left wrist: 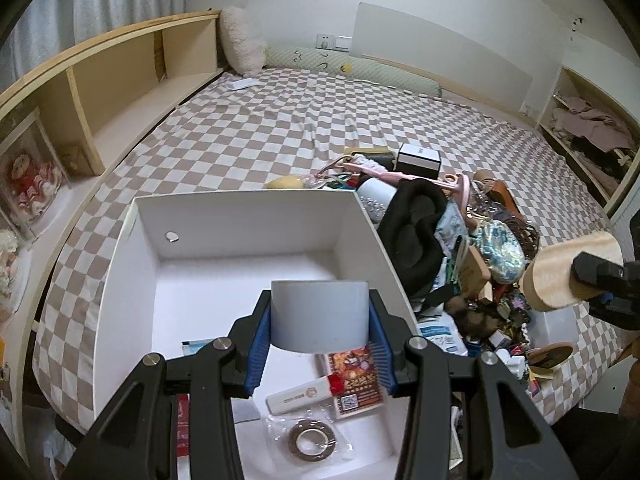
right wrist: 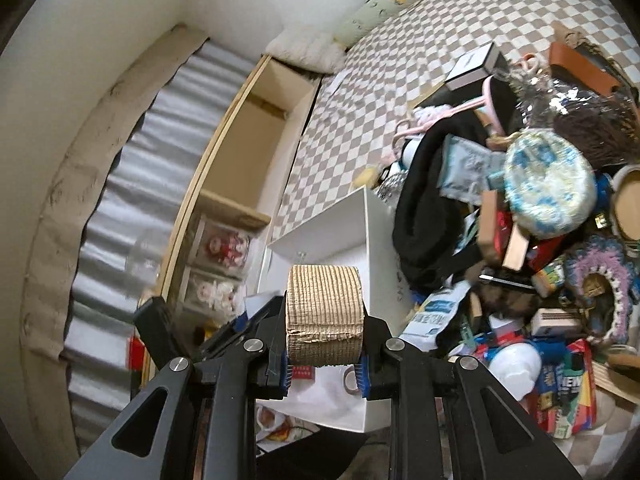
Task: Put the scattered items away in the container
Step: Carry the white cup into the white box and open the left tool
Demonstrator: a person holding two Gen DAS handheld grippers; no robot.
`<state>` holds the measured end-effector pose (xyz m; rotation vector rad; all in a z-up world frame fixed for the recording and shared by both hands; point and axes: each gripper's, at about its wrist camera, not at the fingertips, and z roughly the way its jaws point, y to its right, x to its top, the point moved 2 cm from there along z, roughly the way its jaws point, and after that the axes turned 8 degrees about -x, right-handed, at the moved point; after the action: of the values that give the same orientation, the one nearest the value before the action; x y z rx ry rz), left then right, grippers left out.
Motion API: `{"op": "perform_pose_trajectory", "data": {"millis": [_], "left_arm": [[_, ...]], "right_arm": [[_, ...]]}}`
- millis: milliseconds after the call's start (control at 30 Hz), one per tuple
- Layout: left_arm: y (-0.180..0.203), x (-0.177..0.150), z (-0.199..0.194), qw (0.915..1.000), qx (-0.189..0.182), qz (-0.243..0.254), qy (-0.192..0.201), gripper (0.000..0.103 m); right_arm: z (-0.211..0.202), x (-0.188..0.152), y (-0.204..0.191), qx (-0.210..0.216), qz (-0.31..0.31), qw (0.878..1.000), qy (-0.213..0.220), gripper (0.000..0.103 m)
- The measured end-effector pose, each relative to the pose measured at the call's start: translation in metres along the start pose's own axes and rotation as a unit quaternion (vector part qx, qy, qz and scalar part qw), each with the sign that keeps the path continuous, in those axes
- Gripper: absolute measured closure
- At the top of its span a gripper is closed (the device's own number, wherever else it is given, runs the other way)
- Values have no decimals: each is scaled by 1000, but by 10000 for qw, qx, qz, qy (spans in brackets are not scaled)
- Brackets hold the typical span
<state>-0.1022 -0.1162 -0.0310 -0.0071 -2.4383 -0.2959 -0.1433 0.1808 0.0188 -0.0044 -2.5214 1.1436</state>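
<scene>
My left gripper [left wrist: 319, 320] is shut on a grey tape roll [left wrist: 319, 316] and holds it above the open white box [left wrist: 248, 208]. The box holds a white tube [left wrist: 300, 396], a red card [left wrist: 358, 380] and a bagged tape ring [left wrist: 312, 438]. My right gripper [right wrist: 325, 320] is shut on a round corrugated cardboard block [right wrist: 325, 312], right of the box [right wrist: 352, 216]; it shows in the left wrist view [left wrist: 568, 272] at the right edge. A heap of scattered items [left wrist: 472, 248] lies right of the box.
A checkered bed sheet [left wrist: 280, 128] stretches behind the box. A wooden shelf [left wrist: 120, 80] runs along the left with doll cases [left wrist: 28, 184]. The heap holds a black cushion [left wrist: 416, 232], a black-and-white box [left wrist: 418, 160] and a pink hanger [left wrist: 400, 176].
</scene>
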Motion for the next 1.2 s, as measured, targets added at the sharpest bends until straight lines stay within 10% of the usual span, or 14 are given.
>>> {"op": "perform_pose_trajectory", "data": {"millis": [1200], "left_arm": [[-64,-19,39,9903,900,-618,-858,59]], "right_arm": [[51,-54,-79,-59,-1714,9829,-672,78]]}}
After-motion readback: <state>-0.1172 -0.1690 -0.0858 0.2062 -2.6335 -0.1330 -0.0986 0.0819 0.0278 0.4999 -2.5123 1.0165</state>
